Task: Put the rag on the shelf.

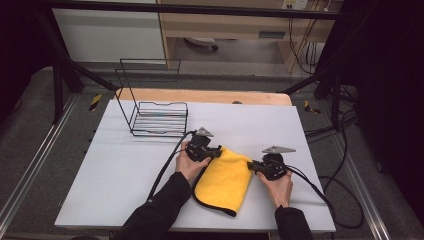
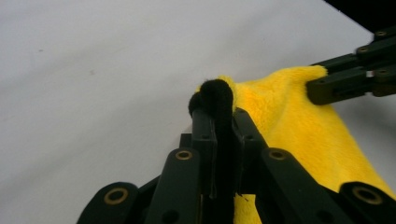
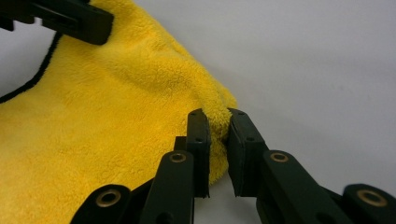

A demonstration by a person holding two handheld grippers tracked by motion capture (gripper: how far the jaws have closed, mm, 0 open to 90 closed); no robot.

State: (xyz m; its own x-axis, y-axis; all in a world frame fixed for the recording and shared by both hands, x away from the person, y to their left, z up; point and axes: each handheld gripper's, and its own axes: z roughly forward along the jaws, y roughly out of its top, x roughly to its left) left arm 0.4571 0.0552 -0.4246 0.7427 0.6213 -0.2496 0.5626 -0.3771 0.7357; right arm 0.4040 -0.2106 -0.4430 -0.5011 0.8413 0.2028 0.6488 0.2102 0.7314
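A white table (image 1: 125,170) stands on grey floor inside a dark frame, with a wooden desk beyond at 12 o'clock. A yellow microfibre cloth (image 1: 225,182) with black edging lies folded on the table near its front edge, just right of centre. The left gripper (image 1: 216,151) is at the cloth's 11 o'clock corner, its jaws clamped on the black-trimmed corner. The right gripper (image 1: 251,166) is at the cloth's 2 o'clock corner, its jaws pinched on the yellow pile. A black wire rack (image 1: 159,119) stands at 10 o'clock from the cloth, well apart from it. Cables trail off the table's right side at 4 o'clock
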